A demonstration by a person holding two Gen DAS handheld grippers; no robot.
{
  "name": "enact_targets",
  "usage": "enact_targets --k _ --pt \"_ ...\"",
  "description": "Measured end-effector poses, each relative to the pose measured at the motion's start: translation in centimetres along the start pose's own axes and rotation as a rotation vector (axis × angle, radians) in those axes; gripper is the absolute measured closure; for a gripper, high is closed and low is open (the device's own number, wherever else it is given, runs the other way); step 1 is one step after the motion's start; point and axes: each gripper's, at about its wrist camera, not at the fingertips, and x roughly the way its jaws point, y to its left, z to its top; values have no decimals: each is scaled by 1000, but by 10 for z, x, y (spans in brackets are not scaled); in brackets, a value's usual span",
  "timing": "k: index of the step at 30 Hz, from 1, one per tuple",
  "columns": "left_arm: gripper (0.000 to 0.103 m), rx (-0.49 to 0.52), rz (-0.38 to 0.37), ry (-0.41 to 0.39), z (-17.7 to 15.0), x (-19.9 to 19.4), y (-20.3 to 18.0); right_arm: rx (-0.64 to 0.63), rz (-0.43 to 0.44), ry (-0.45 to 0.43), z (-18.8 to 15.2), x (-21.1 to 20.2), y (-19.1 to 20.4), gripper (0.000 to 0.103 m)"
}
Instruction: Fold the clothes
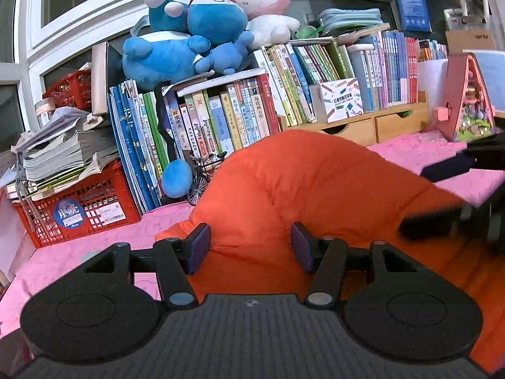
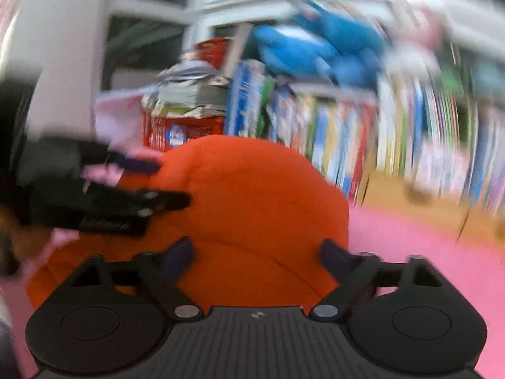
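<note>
An orange padded garment [image 1: 303, 183] lies bunched up in a mound on the pink table cover [image 1: 79, 259]. My left gripper [image 1: 249, 246] hangs just in front of the mound's near side. Its jaws stand apart, and the fabric shows in the gap without either pad pressing on it. The right gripper [image 1: 438, 194] comes in from the right edge over the garment's right end, blurred. In the blurred right wrist view, my right gripper [image 2: 256, 254] is wide open before the orange garment [image 2: 252, 195], with nothing pinched. The left gripper [image 2: 157, 183] reaches in from the left there.
Behind the garment stand rows of books [image 1: 221, 117], a red crate [image 1: 79, 208] with stacked papers, blue plush toys [image 1: 186, 41], a pink-and-white plush rabbit [image 1: 262, 3] and a wooden drawer shelf [image 1: 378, 126]. A pink toy house [image 1: 467, 101] stands at the right. A small model bicycle [image 1: 202, 177] is by the books.
</note>
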Motion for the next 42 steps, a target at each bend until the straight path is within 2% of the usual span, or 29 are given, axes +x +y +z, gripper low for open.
enact_targets --k 2,4,8,11,13,21,23,24,25,30,31,33,34,37,41,42 --pt "47 1 -3 6 -3 1 0 181 76 48 -2 6 -35 0" --pt "47 -44 -30 39 -5 8 5 308 150 100 -5 19 -59 0" --pt "47 -153 -87 118 -11 22 19 445 226 196 -11 43 -76 1" --pt "47 -180 -116 156 -14 32 27 538 265 264 -22 57 -80 6" --pt "46 -173 -121 163 -15 34 26 565 288 264 -29 60 -82 7" --pt "46 -170 -127 164 -21 39 22 544 297 254 -30 60 -81 8" --pt "46 -164 -127 165 -20 38 22 581 309 255 -33 59 -81 20" --pt "47 -151 -133 167 -18 38 23 641 334 268 -37 57 -82 30" --pt "47 -134 -146 169 -15 38 24 702 343 274 -42 54 -80 36" --pt "45 -26 -211 220 6 32 40 815 352 270 -56 30 -54 43" --pt "46 -13 -186 222 12 28 42 836 364 277 -61 24 -45 44" --pt "46 46 -68 198 23 11 42 872 365 274 -68 16 -30 44" --pt "48 72 -14 168 26 0 39 887 362 269 -71 12 -23 44" --pt "47 86 76 79 27 -39 28 903 314 208 -77 2 -6 44" --pt "48 -36 116 25 12 -75 15 935 290 159 -82 -2 8 44" --pt "48 -50 112 34 7 -75 11 940 290 152 -84 -1 9 44"
